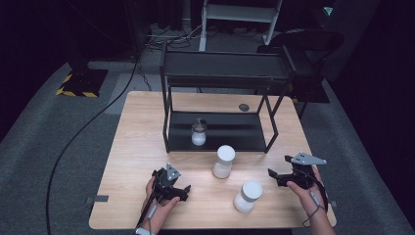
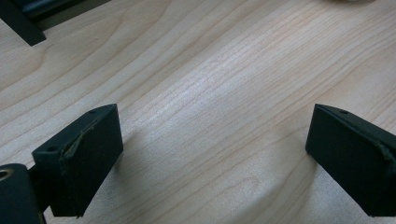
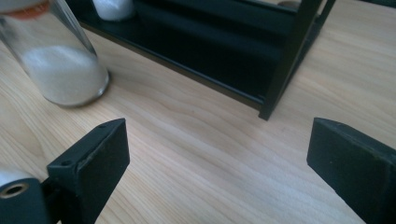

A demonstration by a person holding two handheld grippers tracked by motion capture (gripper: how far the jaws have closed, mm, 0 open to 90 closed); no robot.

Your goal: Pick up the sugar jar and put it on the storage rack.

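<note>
While both tools sit open and empty, the near jar (image 1: 247, 196) is found upright at roughly 8 o'clock from the right tool (image 1: 280, 175), way closer than the left tool (image 1: 180, 189).

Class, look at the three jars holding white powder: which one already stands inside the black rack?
The small jar on the rack's bottom shelf. The two white-capped jars stand out on the table, in front of the rack.

Bare table (image 1: 142, 161) between grippers, jars (image 1: 223, 161) perhaps crowding centre
</note>
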